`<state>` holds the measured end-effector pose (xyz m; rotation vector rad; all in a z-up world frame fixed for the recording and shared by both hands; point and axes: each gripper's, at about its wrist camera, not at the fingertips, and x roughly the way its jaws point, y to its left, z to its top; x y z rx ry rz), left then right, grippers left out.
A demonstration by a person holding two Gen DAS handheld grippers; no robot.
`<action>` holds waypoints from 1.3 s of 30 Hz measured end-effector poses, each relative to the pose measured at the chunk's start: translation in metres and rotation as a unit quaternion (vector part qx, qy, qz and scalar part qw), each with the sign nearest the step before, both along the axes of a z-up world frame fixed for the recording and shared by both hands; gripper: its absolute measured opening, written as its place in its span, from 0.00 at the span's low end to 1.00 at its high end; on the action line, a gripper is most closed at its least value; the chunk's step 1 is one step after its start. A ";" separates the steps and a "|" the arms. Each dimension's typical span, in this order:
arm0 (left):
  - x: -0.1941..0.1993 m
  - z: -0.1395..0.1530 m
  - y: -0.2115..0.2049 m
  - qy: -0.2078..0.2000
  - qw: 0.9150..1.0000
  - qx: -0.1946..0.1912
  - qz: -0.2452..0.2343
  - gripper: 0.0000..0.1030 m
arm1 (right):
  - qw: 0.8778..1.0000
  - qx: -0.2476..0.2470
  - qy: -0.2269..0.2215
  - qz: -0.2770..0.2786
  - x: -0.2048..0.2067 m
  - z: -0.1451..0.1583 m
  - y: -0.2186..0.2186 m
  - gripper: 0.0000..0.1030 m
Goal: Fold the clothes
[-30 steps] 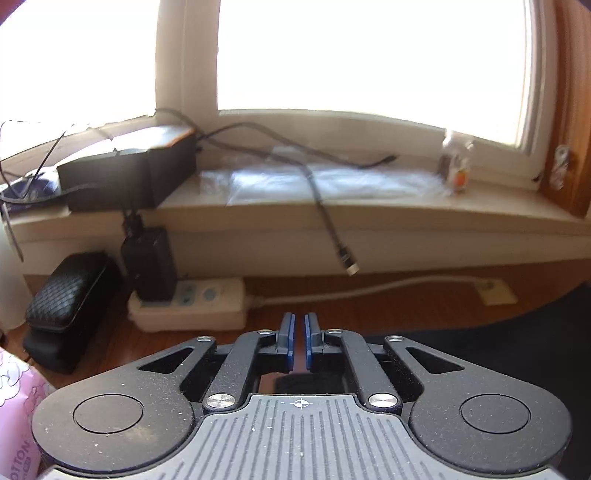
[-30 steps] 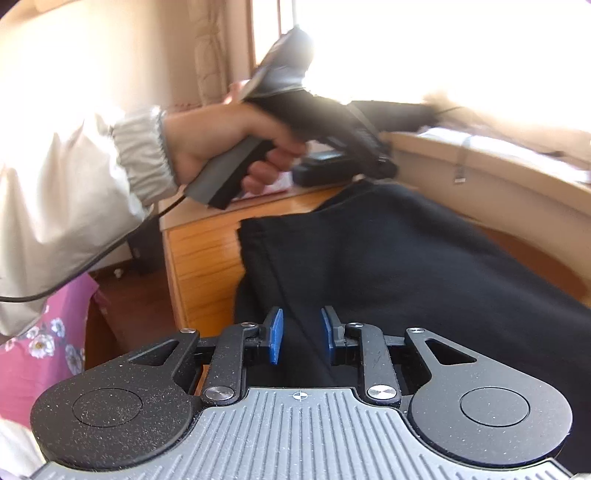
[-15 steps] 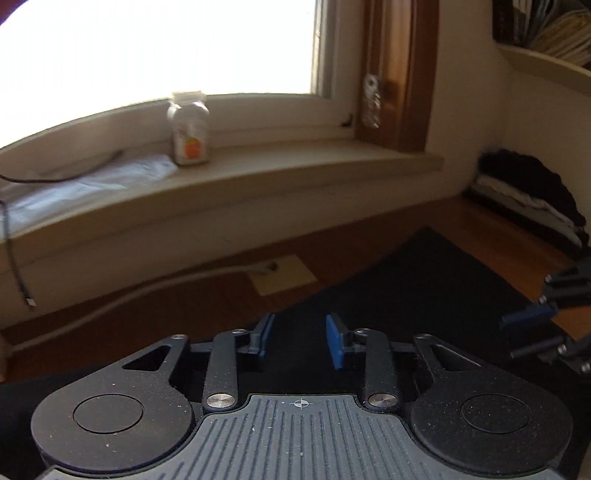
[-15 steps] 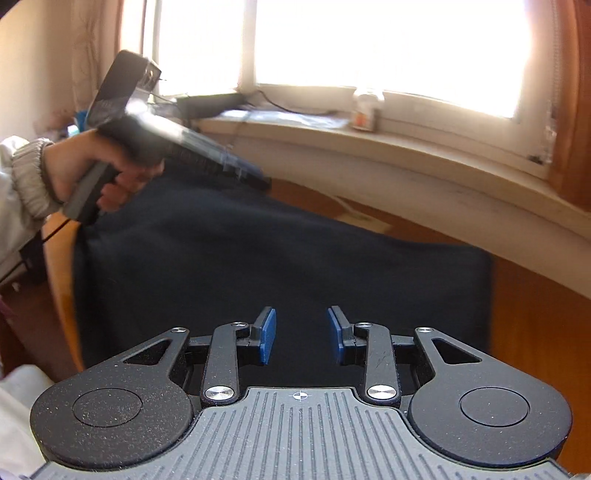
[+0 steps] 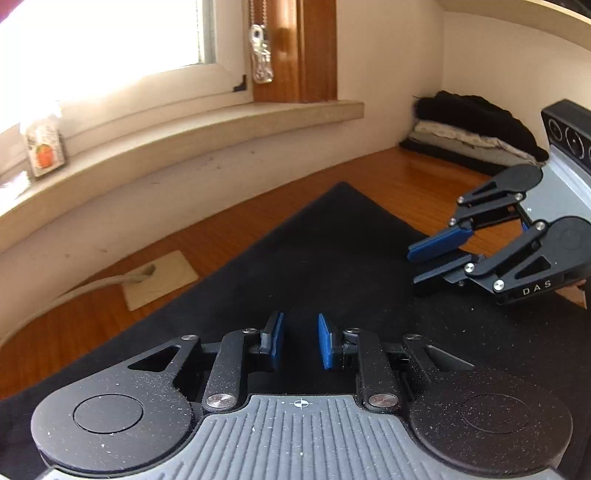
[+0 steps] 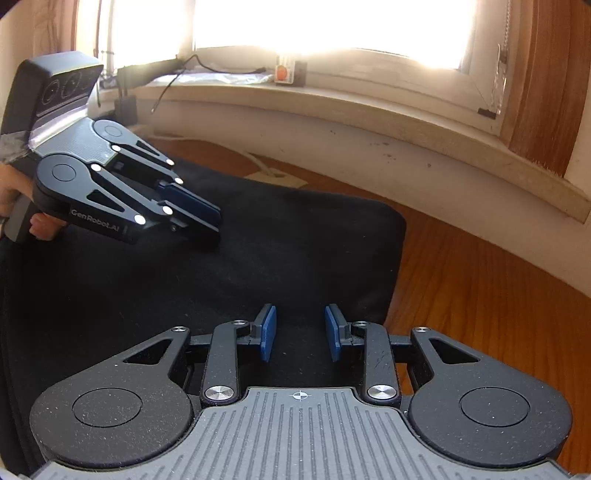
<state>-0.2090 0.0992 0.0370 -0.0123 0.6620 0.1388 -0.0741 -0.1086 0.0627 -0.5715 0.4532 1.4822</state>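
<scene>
Claw over flat black cloth

A wide window floods the room with glaring white daylight — its panes are blown out. Below it runs a long, pale cream stone sill with a warm brown wooden frame post at the right end. A small clear jar with an orange label stands on the sill, near thin black cables. The glossy orange-brown wooden bench meets cream plaster walls — a white cord lies along it.
</scene>
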 end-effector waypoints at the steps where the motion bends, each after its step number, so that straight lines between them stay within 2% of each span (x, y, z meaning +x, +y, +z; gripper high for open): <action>1: 0.002 -0.002 0.000 -0.002 1.000 -0.001 -0.002 0.22 | 1.000 -0.002 -0.002 -0.001 0.000 0.000 0.000 0.28; 10: 0.045 -0.007 -0.004 -0.009 1.000 -0.022 0.002 0.22 | 1.000 -0.005 -0.005 -0.010 0.031 0.000 -0.002 0.28; 16: 0.101 -0.008 -0.024 -0.007 1.000 -0.010 -0.005 0.23 | 0.999 -0.014 -0.018 -0.043 0.075 0.001 -0.019 0.29; 18: 0.124 -0.009 -0.026 -0.008 1.000 -0.015 -0.008 0.23 | 0.997 -0.015 -0.019 -0.067 0.092 0.002 -0.031 0.29; 21: 0.158 -0.011 -0.030 -0.008 1.000 -0.019 -0.011 0.23 | 0.995 -0.004 0.015 -0.094 0.114 0.008 -0.062 0.29; 24: 0.189 -0.013 -0.040 -0.008 1.000 -0.016 -0.002 0.23 | 0.993 0.008 0.008 -0.114 0.121 0.008 -0.101 0.29; 26: 0.204 -0.015 -0.052 -0.008 1.000 -0.013 0.005 0.23 | 0.991 0.020 0.020 -0.131 0.127 0.006 -0.125 0.29; 32: 0.224 -0.016 -0.067 -0.007 1.000 -0.003 0.007 0.23 | 0.982 0.055 0.045 -0.176 0.146 -0.006 -0.188 0.29; 36: 0.231 -0.002 -0.065 -0.019 0.999 -0.031 -0.023 0.22 | 0.980 0.074 0.050 -0.176 0.147 -0.022 -0.212 0.29; 39: 0.241 0.013 -0.069 -0.039 0.997 -0.047 -0.053 0.22 | 0.981 0.081 0.034 -0.173 0.144 -0.025 -0.210 0.29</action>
